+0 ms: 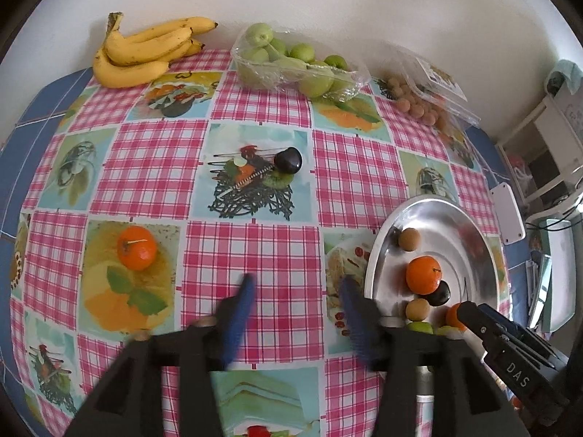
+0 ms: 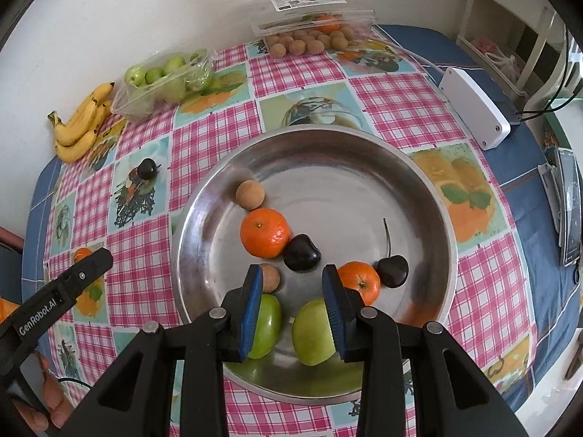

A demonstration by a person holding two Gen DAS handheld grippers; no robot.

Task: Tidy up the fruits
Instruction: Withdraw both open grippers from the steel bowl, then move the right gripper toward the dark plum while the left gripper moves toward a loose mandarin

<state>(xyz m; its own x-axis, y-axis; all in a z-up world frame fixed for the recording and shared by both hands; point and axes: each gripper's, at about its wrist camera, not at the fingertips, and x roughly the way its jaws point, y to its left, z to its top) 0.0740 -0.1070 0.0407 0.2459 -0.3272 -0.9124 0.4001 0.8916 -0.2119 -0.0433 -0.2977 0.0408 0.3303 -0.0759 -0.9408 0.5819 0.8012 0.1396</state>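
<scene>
Above the desk, left hand-held gripper is hanging parted and empty; right hand-held gripper is hovering, narrowly parted and empty, over the fruit bowl.

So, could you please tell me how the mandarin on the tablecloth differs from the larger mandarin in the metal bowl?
The mandarin on the tablecloth lies alone on a printed fruit picture, while the larger mandarin in the bowl touches a brown round fruit and a dark cherry. The first is still outside the metal bowl, the second already sorted. Both are orange, round and unpeeled.
</scene>
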